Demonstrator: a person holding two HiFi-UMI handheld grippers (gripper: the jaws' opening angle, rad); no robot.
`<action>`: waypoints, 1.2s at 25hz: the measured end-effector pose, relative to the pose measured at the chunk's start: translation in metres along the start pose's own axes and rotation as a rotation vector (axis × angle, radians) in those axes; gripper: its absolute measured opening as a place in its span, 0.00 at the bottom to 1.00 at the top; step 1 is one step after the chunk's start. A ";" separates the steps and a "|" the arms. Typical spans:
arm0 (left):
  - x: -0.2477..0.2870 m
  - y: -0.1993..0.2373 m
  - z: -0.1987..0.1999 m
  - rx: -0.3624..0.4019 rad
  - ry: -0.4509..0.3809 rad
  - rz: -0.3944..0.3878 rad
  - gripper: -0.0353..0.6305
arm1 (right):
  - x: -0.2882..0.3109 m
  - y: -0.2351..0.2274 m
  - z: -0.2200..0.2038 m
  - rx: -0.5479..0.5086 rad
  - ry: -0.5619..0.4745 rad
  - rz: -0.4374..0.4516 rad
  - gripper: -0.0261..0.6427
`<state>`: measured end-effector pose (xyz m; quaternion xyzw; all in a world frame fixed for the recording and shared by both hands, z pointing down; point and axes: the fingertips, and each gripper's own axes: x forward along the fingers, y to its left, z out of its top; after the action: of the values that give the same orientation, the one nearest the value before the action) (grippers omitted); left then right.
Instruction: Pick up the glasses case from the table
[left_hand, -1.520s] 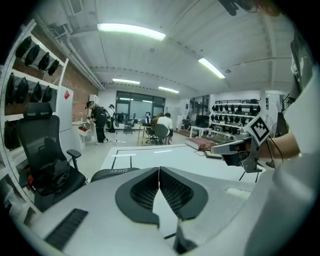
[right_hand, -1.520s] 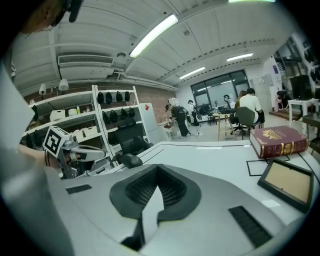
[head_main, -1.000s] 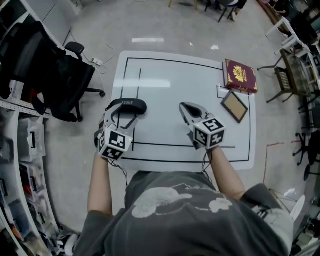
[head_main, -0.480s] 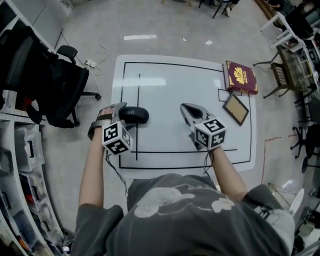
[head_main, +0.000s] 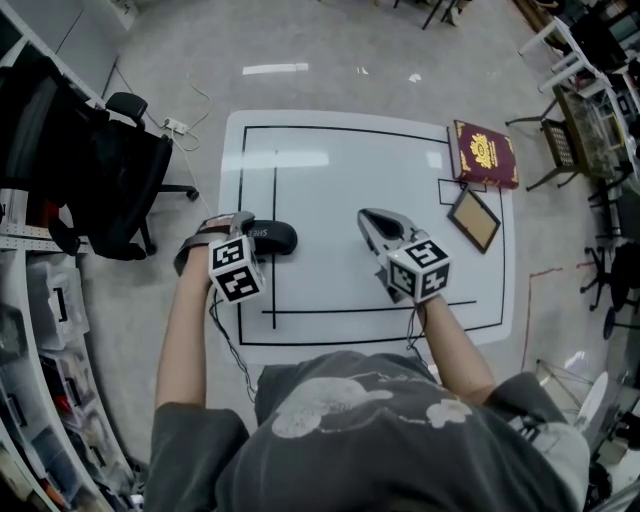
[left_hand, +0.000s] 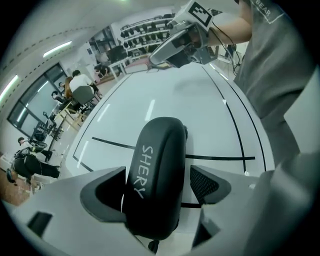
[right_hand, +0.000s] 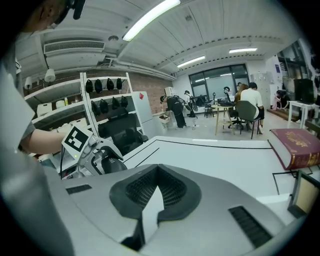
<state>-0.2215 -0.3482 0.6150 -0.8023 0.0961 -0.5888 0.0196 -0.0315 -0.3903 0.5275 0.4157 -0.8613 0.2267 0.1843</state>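
The black glasses case (head_main: 276, 236) lies on the white table (head_main: 340, 160) near its left edge. My left gripper (head_main: 243, 229) points steeply down over the case's left end. In the left gripper view the case (left_hand: 157, 160) sits between the wide-apart jaws of the left gripper (left_hand: 157, 189). A gap shows at the right pad (left_hand: 206, 184), so the gripper is open. My right gripper (head_main: 368, 216) hovers over the table's middle, shut and empty, as its pads (right_hand: 165, 187) meet. The right gripper view also shows the left gripper (right_hand: 95, 156) at the far left.
A burgundy book (head_main: 484, 152) and a small picture frame (head_main: 470, 216) lie at the table's right edge. Black lines mark the tabletop. A black office chair (head_main: 110, 170) and shelving (head_main: 40, 330) stand to the left. People sit at desks far off.
My left gripper has rolled and come down over the case's left end, its jaws spreading wider. The case has stayed on the table. The right gripper has hardly shifted.
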 end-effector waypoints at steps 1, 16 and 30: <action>0.001 0.001 0.001 -0.009 -0.001 -0.005 0.65 | 0.000 0.000 -0.001 0.001 0.002 0.001 0.04; -0.033 0.015 0.030 -0.128 -0.102 0.134 0.55 | -0.017 0.006 0.003 -0.007 -0.034 0.029 0.04; -0.097 -0.002 0.059 -0.397 -0.316 0.336 0.55 | -0.063 0.023 -0.003 -0.061 -0.079 0.095 0.04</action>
<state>-0.1929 -0.3342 0.5057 -0.8451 0.3361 -0.4148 -0.0257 -0.0126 -0.3369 0.4926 0.3773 -0.8932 0.1920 0.1517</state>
